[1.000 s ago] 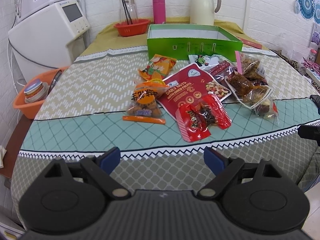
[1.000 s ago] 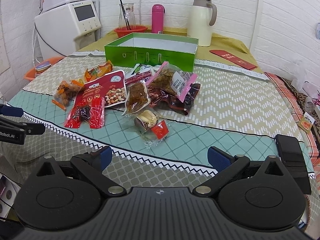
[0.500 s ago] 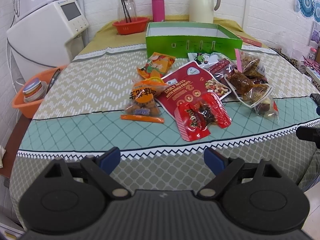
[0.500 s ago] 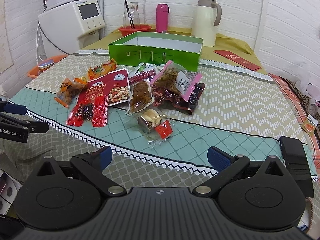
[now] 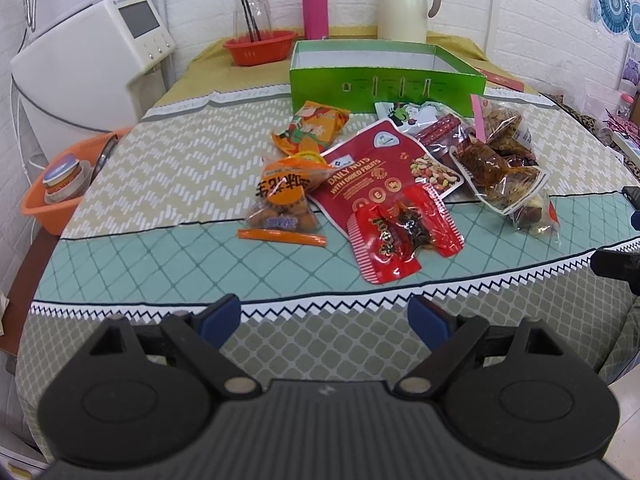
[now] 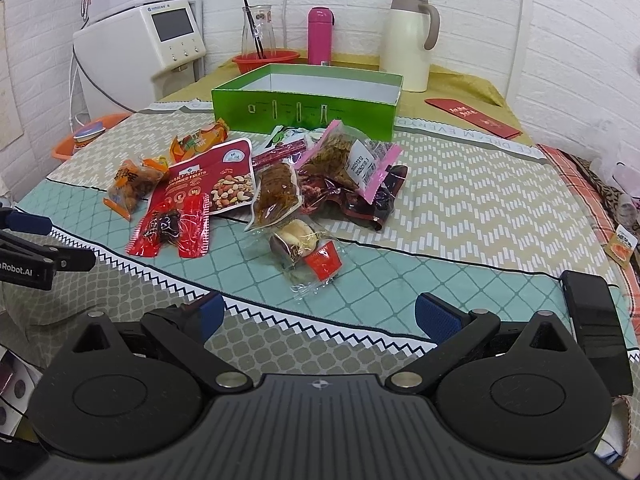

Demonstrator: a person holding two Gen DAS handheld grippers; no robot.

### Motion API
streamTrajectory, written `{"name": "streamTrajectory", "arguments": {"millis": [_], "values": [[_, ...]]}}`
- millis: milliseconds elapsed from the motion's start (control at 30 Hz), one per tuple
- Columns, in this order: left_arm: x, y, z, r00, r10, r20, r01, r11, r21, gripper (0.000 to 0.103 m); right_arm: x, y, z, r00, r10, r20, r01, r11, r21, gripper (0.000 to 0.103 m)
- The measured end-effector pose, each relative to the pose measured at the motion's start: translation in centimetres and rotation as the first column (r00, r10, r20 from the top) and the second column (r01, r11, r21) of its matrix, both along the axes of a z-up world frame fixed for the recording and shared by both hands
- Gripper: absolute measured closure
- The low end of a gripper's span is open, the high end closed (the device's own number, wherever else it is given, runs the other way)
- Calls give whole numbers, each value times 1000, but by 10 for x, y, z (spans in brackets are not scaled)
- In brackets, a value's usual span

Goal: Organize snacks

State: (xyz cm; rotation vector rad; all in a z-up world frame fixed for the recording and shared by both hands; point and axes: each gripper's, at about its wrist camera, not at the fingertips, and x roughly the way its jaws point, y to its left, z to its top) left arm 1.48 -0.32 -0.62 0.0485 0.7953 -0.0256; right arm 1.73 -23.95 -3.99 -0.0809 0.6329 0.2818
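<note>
Several snack packs lie in a heap mid-table. Among them are a red nut pouch (image 5: pixel 376 168) (image 6: pixel 212 184), a small red date pack (image 5: pixel 400 236) (image 6: pixel 172 228), an orange bag of round sweets (image 5: pixel 284 200) (image 6: pixel 132 184), a clear pack of brown strips (image 5: pixel 492 172) (image 6: pixel 276 196) and a clear pack with a red tag (image 6: pixel 308 252). Behind them stands an empty green box (image 5: pixel 384 80) (image 6: pixel 304 112). My left gripper (image 5: pixel 328 316) hovers open at the table's near edge, short of the snacks. My right gripper (image 6: pixel 320 312) is open too, with nothing between its fingers.
At the back stand a red basket with a glass jug (image 6: pixel 264 56), a pink bottle (image 6: pixel 320 36) and a cream thermos (image 6: pixel 408 40). A white appliance (image 5: pixel 92 60) and an orange tub (image 5: pixel 64 188) flank the left edge. A black phone (image 6: pixel 592 312) lies at the right edge.
Both views have shifted only slightly; the snacks, the box and both grippers' jaws stand as before.
</note>
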Motion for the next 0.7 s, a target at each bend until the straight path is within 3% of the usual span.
{"name": "streamTrajectory", "arguments": {"millis": [700], "values": [[4,-1,-2,1000,-10,-11,10,1000,3,13,4,-1,-3,1000,1,11,-1,1000,9,0]]}}
